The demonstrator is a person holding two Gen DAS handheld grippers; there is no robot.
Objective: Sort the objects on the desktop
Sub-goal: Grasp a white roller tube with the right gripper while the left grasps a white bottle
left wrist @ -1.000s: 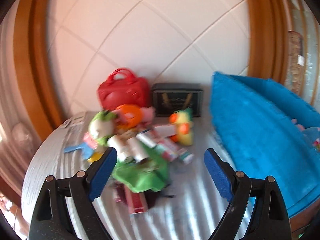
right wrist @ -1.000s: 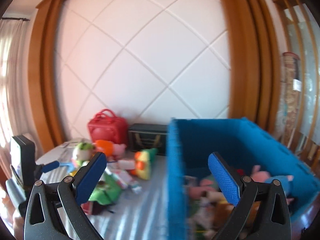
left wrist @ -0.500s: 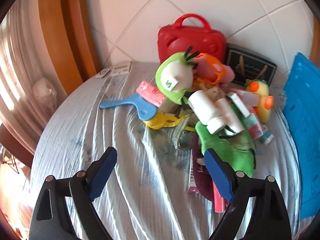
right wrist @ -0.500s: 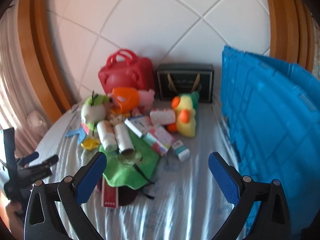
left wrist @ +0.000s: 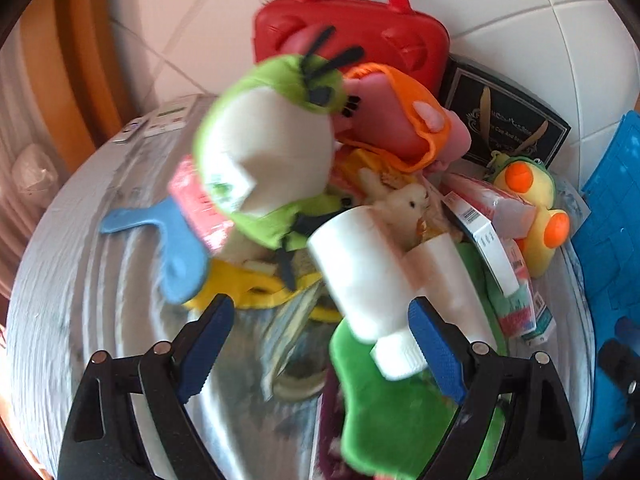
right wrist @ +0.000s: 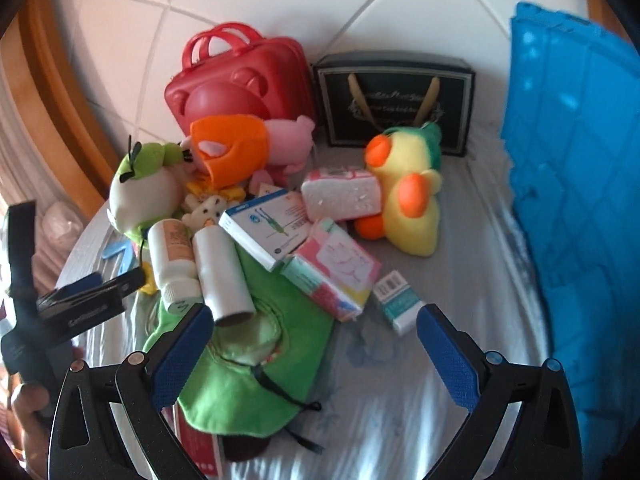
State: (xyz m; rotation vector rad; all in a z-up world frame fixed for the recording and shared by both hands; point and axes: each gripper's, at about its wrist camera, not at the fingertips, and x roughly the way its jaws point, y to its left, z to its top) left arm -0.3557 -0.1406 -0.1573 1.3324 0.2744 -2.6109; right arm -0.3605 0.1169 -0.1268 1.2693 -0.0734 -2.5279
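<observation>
The jaws of the left gripper (left wrist: 316,336) are spread wide and hold nothing. They hang just over the near side of a pile of toys on the tabletop (right wrist: 400,408). The jaws of the right gripper (right wrist: 314,338) are wide apart too, with nothing in them. In the pile, 2 white bottles (right wrist: 200,264) lie on a green cloth (right wrist: 248,376). A round green and white plush toy (left wrist: 268,152) sits at the left. A yellow duck toy (right wrist: 408,196) sits to the right, near the big blue bin (right wrist: 576,184). A red case (right wrist: 240,76) stands at the far side by the wall.
</observation>
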